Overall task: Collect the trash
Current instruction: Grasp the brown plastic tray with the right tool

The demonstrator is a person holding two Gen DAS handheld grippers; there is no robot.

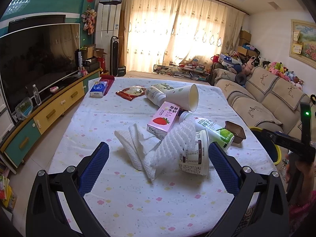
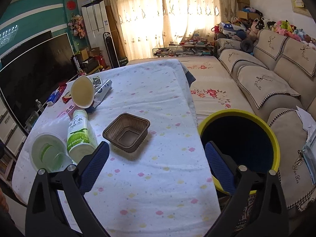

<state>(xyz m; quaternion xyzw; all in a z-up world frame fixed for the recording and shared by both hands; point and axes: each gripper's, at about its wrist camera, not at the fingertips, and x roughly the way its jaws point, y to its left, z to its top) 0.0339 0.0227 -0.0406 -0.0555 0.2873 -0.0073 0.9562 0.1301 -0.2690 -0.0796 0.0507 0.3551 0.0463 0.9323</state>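
Note:
Trash lies on a table with a white flowered cloth. In the left wrist view, white paper towels, white foam netting, a printed yogurt cup, a pink strawberry milk carton, a green drink bottle, a white paper cup, and a brown plastic tray form a pile. My left gripper is open and empty, just before the towels. My right gripper is open and empty, near the brown tray. A yellow-rimmed bin stands at the table's right.
A tissue box and a red snack wrapper lie at the table's far end. A TV on a low cabinet runs along the left. A beige sofa lies right of the bin.

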